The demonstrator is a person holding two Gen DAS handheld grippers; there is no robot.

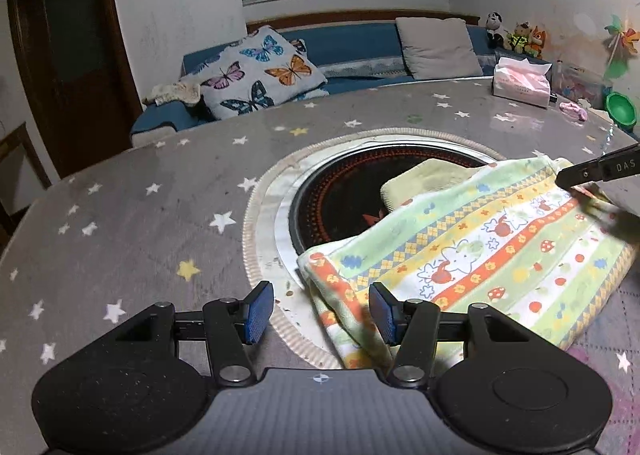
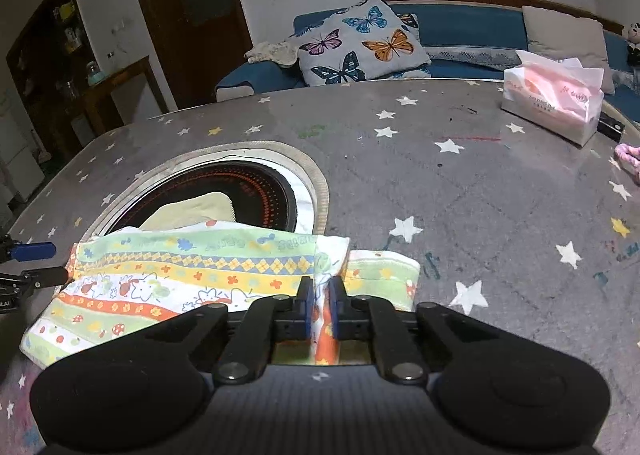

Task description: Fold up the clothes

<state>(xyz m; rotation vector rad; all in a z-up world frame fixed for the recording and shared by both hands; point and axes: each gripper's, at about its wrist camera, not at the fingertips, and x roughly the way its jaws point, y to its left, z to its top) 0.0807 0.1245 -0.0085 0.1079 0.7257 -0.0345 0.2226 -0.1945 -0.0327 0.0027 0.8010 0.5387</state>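
Striped cloth [image 2: 180,279], stripes running left-right

**Right gripper pinches the cloth**

The right gripper [image 2: 321,301] has its fingers [image 2: 306,305] closed on a raised fold of the striped cloth [image 2: 168,275], which lies on the starred table [image 2: 460,195], partly over the round burner [image 2: 256,191]. A tissue pack [image 2: 554,103] sits far right.
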